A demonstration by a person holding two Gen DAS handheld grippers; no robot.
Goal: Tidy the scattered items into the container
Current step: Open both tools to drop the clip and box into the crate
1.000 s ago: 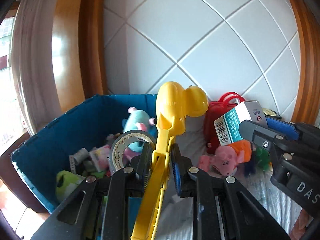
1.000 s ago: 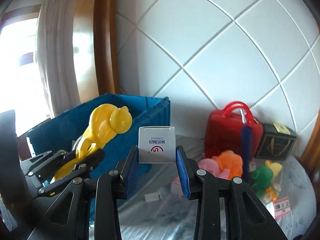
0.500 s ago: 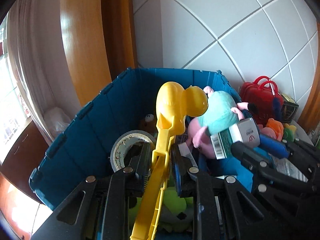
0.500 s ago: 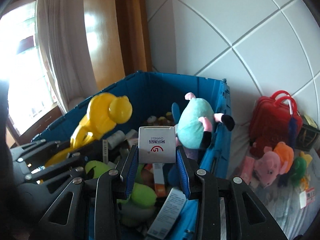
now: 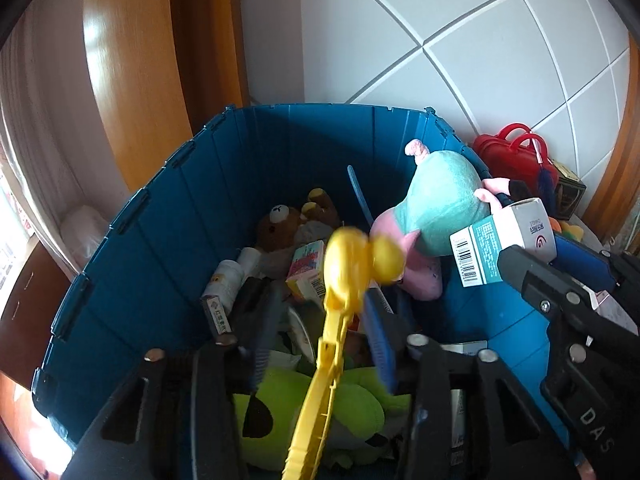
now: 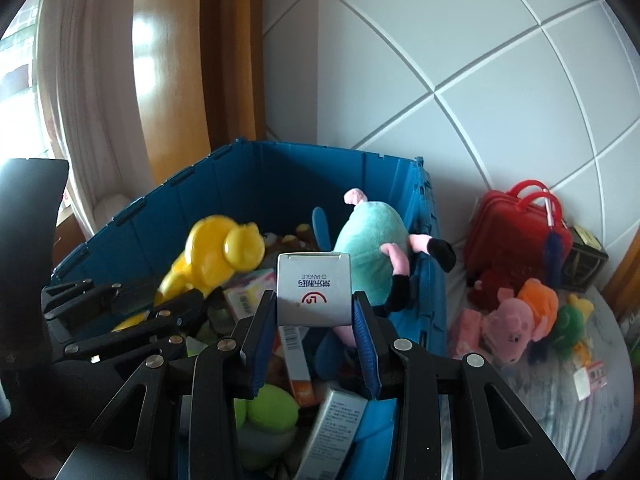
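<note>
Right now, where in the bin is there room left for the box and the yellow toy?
The bin floor is covered. The lowest gap lies along its left wall, beside the bottle and the bear. The right side is piled high with the pig plush; the near end holds the green plush.

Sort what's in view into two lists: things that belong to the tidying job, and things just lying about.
Job:
- blue bin
- yellow toy, between the open left tongs
- white box, clamped in the right tongs
- pink pig plush, orange plush, green frog, still outside the bin

Lying about:
- curtain
- wooden frame
</note>
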